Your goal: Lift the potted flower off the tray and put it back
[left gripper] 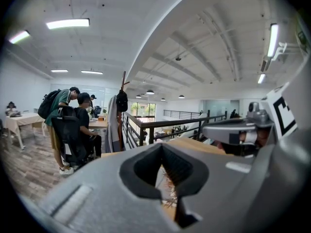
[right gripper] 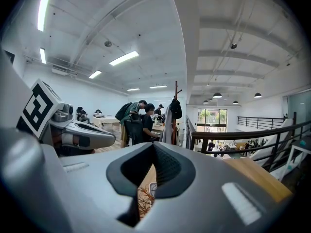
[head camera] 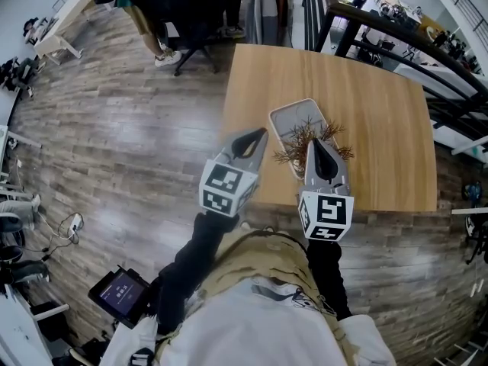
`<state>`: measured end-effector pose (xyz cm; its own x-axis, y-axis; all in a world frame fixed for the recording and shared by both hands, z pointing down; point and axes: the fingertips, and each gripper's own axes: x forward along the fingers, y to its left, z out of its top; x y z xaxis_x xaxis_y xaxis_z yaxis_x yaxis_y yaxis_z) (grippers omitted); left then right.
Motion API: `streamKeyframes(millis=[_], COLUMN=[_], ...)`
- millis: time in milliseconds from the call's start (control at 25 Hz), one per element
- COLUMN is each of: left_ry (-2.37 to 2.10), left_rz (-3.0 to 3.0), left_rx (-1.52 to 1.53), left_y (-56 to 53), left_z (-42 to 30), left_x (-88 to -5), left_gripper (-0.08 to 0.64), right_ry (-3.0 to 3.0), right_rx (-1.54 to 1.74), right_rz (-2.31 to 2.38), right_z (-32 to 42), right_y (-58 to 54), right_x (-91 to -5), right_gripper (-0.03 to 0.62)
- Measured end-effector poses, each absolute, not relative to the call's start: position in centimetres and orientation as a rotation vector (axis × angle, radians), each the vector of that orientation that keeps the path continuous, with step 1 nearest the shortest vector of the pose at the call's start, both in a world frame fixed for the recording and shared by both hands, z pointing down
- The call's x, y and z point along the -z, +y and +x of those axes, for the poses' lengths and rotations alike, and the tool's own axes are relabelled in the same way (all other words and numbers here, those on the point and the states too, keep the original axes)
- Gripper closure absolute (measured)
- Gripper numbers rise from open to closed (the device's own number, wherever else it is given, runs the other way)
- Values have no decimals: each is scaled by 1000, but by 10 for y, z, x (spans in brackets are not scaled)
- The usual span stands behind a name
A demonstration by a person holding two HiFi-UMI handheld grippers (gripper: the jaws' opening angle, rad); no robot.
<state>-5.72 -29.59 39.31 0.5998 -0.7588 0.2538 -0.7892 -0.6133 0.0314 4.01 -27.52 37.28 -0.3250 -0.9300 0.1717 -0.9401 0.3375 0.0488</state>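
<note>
A potted flower (head camera: 299, 139) with dry brown twigs stands on a white tray (head camera: 284, 113) on the wooden table (head camera: 381, 128). Both grippers hover near the table's front edge, pointing at the plant. My left gripper (head camera: 262, 134) is shut and empty, just left of the tray. My right gripper (head camera: 313, 142) is shut and empty too, its tip over the twigs in the head view. In the left gripper view the twigs (left gripper: 170, 191) show below the shut left gripper (left gripper: 163, 147). In the right gripper view the twigs (right gripper: 145, 198) and the tray's edge (right gripper: 153, 188) appear under the right gripper (right gripper: 153, 146).
Beyond the table's far side, people sit at desks with a black office chair (head camera: 187, 25). A dark metal railing (head camera: 396, 40) runs along the right. A small screen device (head camera: 120, 292) sits on the wood floor at lower left.
</note>
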Motion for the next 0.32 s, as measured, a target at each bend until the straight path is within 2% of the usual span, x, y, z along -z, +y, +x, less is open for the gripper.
streamKeyframes(millis=[320], left_ry=[-1303], left_rz=[2689], left_rx=[-317], left_y=[-296], left_z=[-54], left_x=[-389], left_gripper=[558], right_ry=[-2424], right_rx=[-77], right_rz=[1709], right_z=[42], right_y=[-273], right_x=[-369], right_gripper=[589])
